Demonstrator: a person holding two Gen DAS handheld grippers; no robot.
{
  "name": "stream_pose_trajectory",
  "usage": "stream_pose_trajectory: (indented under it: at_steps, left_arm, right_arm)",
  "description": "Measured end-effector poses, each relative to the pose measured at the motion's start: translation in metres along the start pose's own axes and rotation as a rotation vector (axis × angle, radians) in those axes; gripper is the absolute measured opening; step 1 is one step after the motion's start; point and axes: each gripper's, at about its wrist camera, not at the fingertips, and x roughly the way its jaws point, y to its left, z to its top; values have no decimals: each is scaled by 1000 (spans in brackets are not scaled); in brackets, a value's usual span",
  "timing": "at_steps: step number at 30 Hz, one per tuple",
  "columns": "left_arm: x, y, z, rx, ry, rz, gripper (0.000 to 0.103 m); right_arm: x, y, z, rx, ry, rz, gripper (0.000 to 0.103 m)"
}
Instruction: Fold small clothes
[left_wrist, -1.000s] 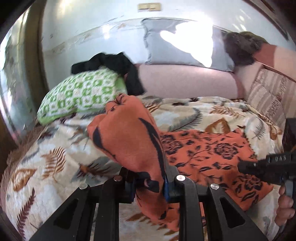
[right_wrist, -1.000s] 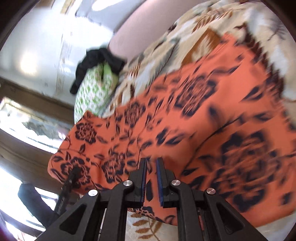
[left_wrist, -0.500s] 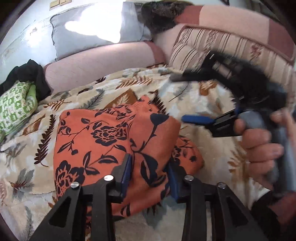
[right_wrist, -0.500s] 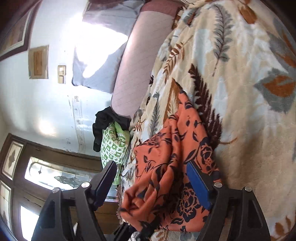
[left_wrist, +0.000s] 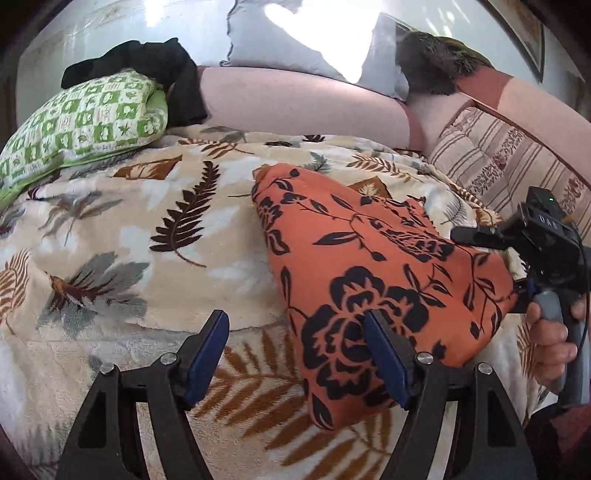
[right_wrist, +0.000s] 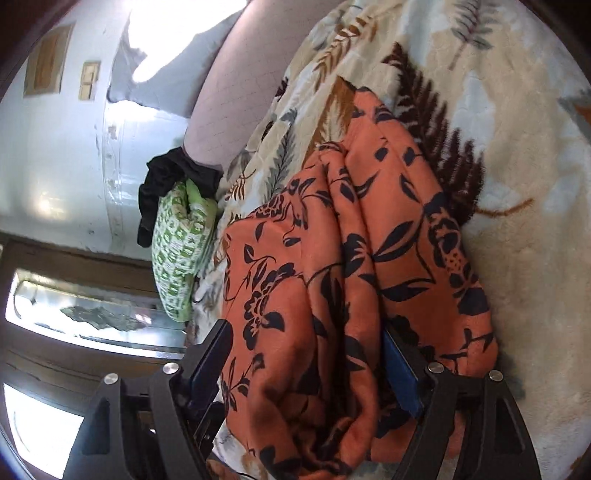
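Observation:
An orange garment with black flowers (left_wrist: 369, 280) lies folded in layers on the leaf-print blanket (left_wrist: 147, 236). My left gripper (left_wrist: 295, 336) hovers at its near left edge with jaws opening. Its right finger (left_wrist: 384, 358) is over the cloth, its left finger (left_wrist: 207, 350) over bare blanket, and no pad presses. My right gripper (right_wrist: 306, 347) stands open at the garment's other end. The bunched layers (right_wrist: 332, 258) lie loose between its fingers. In the left wrist view, a hand (left_wrist: 550, 332) holds the right gripper's black body (left_wrist: 546, 229) at the garment's right side.
A green-and-white pillow (left_wrist: 81, 122) with a black cloth (left_wrist: 159, 62) on it lies at the back left. A pink bolster (left_wrist: 295, 107), a grey pillow (left_wrist: 303, 40) and a striped cushion (left_wrist: 495, 166) line the back and right. A window (right_wrist: 74, 314) shows in the right wrist view.
The left gripper carried the lifted flap over to the right, laid it on the garment and opened. The right gripper went from shut to wide open. The garment now lies narrower, in layers.

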Motion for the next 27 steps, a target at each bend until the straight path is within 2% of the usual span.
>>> stream_pose_trajectory:
  at_steps: [2, 3, 4, 7, 10, 13, 15, 17, 18, 20, 21, 23, 24, 25, 27]
  left_arm:
    - [-3, -3, -1, 21, -20, 22, 76]
    - [-3, -7, -2, 39, -28, 25, 76]
    - [-4, -13, -3, 60, -32, 20, 76]
    - [-6, -28, -2, 103, -56, -6, 76]
    - [-10, -37, 1, 104, -93, -53, 76]
    - [-3, -48, 2, 106, -76, -85, 79]
    - [12, -55, -1, 115, -21, -91, 81]
    - [34, -60, -6, 137, 82, -75, 82]
    - [40, -59, -7, 131, 106, -74, 82]
    - [42, -50, -5, 67, 117, -110, 84]
    - [42, -46, -3, 44, 132, -126, 85]
    - [45, -36, -3, -3, 153, -165, 85]
    - [47, -34, -5, -19, 159, -177, 85]
    - [49, -31, -6, -37, 164, -187, 86]
    - [51, -30, -8, -63, 173, -204, 88]
  right_arm:
    - [4, 16, -6, -95, -8, -63, 62]
    - [5, 25, -11, -162, -26, -128, 34]
    - [6, 34, -16, -223, -41, -176, 30]
    - [-8, 47, -24, -285, -115, -183, 28]
    - [-39, 59, -25, -334, -241, -160, 27]
    - [-65, 62, -27, -398, -349, -205, 27]
    - [-59, 57, -22, -385, -329, -279, 27]
    - [-35, 21, -7, -266, -162, -402, 31]
    - [-25, -3, -1, -155, -69, -411, 36]
    - [-37, -29, 6, 51, -78, -271, 50]
    - [-48, -29, 10, 79, -105, -248, 53]
    - [-72, -14, 16, 33, -254, -296, 53]
    - [-80, -5, 18, 2, -309, -292, 55]
    - [-82, 9, 24, -48, -330, -246, 55]
    - [-70, 33, 39, -117, -277, -204, 55]
